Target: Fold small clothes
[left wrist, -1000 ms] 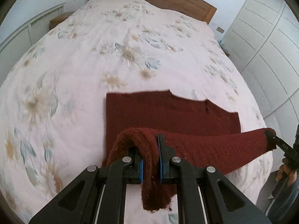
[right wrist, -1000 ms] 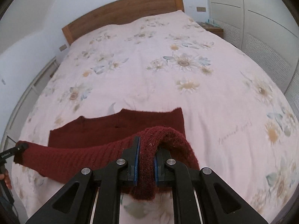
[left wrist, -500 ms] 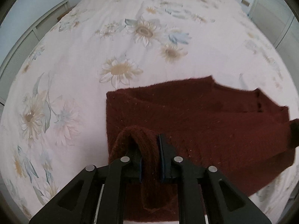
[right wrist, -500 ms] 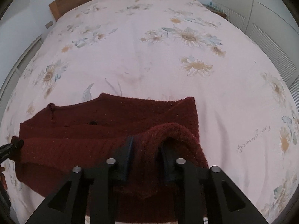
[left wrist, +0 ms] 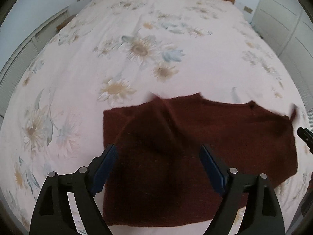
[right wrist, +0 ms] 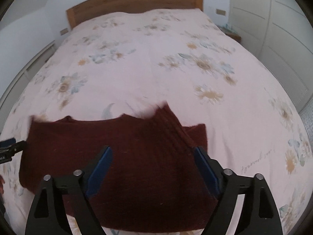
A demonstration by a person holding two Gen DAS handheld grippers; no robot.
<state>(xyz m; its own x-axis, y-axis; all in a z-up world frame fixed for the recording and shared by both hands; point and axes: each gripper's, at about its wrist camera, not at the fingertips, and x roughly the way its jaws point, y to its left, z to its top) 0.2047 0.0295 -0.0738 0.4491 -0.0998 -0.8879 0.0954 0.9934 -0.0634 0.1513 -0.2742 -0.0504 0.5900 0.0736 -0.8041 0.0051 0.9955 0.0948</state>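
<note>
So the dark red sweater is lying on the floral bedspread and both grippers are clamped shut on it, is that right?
Not quite. The dark red sweater does lie on the floral bedspread, but neither gripper is clamped on it. The left wrist view shows the left gripper with jaws wide and opening, pads clear of the knit beneath; the right wrist view shows the same for the right gripper.

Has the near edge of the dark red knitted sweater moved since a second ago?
Yes. The dark red knitted sweater edge, then lifted near the bed's foot, now lies folded toward the wooden headboard; both claws, left claw and right claw, are opening, touching nothing.
</note>
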